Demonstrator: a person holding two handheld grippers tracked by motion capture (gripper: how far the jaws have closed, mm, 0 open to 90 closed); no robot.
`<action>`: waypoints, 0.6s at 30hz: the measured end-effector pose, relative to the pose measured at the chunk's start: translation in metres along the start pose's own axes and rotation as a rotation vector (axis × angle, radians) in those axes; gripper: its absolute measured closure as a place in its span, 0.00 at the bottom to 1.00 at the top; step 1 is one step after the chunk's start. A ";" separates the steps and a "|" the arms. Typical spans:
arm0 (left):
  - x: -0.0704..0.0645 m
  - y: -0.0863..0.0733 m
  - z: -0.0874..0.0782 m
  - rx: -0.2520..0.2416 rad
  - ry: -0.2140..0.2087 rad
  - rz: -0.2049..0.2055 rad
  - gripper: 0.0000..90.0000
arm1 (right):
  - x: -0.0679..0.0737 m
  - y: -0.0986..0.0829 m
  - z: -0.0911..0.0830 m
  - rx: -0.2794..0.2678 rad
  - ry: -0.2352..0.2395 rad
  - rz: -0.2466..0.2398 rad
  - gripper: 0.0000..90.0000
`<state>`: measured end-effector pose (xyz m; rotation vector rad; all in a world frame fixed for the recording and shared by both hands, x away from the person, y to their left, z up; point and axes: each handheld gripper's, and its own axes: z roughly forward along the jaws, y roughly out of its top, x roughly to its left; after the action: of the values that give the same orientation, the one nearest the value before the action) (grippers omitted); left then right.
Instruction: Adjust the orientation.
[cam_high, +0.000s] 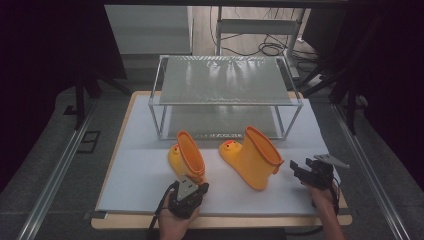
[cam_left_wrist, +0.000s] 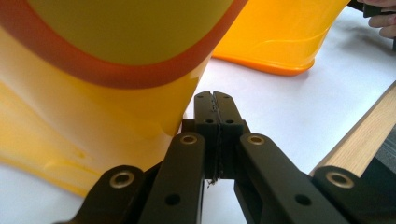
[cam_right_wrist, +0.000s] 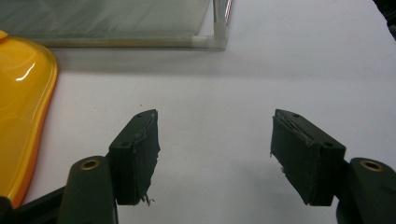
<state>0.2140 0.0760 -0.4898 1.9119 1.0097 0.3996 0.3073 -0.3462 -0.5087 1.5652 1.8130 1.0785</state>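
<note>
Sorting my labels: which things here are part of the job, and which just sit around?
In the job: left boot, right boot, left gripper, shut beside the left boot, right gripper, open, rack.
Lying about: cables on the floor behind.

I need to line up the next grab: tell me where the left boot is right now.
In the high view the left boot stands on the white mat, left of the other boot, in front of the wire rack, with the left gripper at its near side.

Two black grippers are seen, the left gripper (cam_high: 191, 188) topped by a grey three-cornered plate, brass-ringed screw holes in both, their pads (cam_right_wrist: 136, 156) apparently frayed.
</note>
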 end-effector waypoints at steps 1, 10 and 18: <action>0.003 -0.002 -0.004 0.000 0.000 -0.009 1.00 | 0.000 0.000 0.000 0.000 0.000 0.000 0.36; 0.029 -0.018 -0.035 -0.002 0.040 -0.054 1.00 | 0.001 0.001 0.000 0.002 0.016 -0.011 0.37; 0.051 -0.025 -0.050 -0.007 0.079 -0.114 1.00 | 0.001 0.001 0.000 0.003 0.021 -0.013 0.37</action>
<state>0.2016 0.1506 -0.4901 1.8340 1.1618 0.4154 0.3072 -0.3448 -0.5078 1.5479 1.8372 1.0908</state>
